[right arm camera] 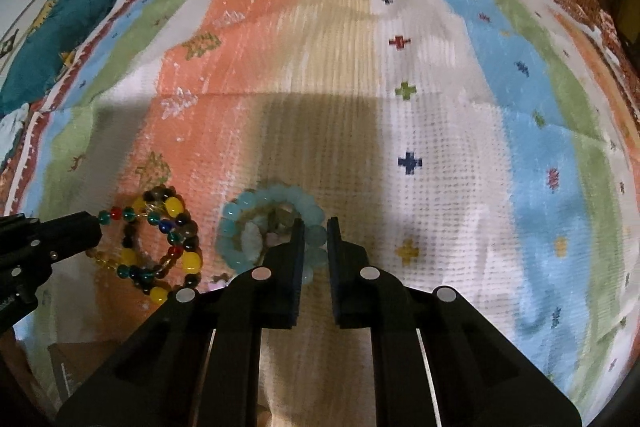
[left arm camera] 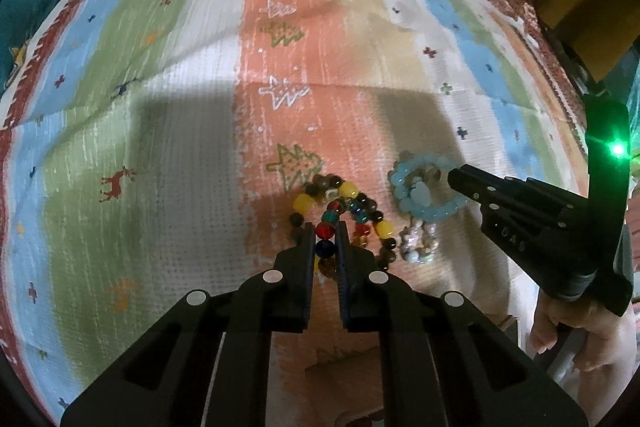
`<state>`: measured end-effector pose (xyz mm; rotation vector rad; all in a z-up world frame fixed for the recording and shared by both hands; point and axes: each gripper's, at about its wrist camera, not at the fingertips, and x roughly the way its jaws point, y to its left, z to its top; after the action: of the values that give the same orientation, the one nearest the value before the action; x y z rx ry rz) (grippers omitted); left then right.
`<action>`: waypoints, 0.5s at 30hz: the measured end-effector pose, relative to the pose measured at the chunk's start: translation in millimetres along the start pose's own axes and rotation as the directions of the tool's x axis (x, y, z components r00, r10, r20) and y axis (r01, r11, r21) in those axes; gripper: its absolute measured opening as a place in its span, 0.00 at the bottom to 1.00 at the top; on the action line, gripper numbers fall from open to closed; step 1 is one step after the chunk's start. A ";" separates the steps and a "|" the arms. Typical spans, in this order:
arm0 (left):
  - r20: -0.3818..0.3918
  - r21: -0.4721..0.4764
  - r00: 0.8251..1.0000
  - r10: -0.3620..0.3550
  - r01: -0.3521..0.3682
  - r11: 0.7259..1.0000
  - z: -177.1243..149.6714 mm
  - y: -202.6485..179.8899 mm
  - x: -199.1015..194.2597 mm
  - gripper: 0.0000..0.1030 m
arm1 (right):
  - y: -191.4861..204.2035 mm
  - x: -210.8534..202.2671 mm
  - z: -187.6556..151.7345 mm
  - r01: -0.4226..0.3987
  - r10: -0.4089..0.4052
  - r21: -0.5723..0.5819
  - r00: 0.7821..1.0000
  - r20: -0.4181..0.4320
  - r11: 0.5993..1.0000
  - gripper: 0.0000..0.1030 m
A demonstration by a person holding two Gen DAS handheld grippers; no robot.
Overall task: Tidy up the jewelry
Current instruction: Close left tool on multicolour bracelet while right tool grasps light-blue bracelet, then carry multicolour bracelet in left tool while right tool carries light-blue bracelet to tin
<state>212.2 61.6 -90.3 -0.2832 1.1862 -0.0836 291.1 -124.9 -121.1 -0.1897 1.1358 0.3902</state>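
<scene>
Two bead bracelets plus a third lie close together on the striped cloth (left arm camera: 180, 115), near edge, by both grippers.

Left gripper (left arm camera: 325, 233): jaws narrowed to about one bead's width, w/ a run of the multicolour bead bracelet (left arm camera: 340, 211) (red, blue, amber beads) sitting between the fingers. Looks like contact on both sides, so I read it as clamped on that strand, tho the rest of the loop lies on the cloth, tangled w/ a yellow-and-dark bead bracelet (left arm camera: 384, 229).

Right gripper (right arm camera: 316, 227): jaws narrow too, straddling the rim of the pale blue bead bracelet (right arm camera: 240, 227). A blue bead sits in the gap; whether the pads actually press it, can't tell. Its tips also show from the left cam, just beside that blue ring. A small pearly bead bracelet (left arm camera: 418, 247) lies touching it on the near side.

Handling, as judgement:
- light, no real weight
- beads hard, round, glossy, so slippery; likely to roll or pop out of flat pads
- string prob. elastic, so loop is floppy, sags and swings when lifted
- glass-like beads may chip if dropped
- best hold: pinch across one strand between two beads, not on a bead's crown
- overlapping loops may drag each other; lift slow, separate first.
</scene>
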 end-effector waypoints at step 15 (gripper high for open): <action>0.062 0.012 0.997 -0.038 0.038 0.999 0.6 -10.9 -27.2 0.09 | 12.7 -35.0 -6.7 0.009 -0.006 -0.053 0.998 0.064 0.999 0.12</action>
<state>203.5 57.0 -62.7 -0.2971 1.1184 -0.1137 267.7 -122.7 -91.5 -0.2269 1.0626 0.4173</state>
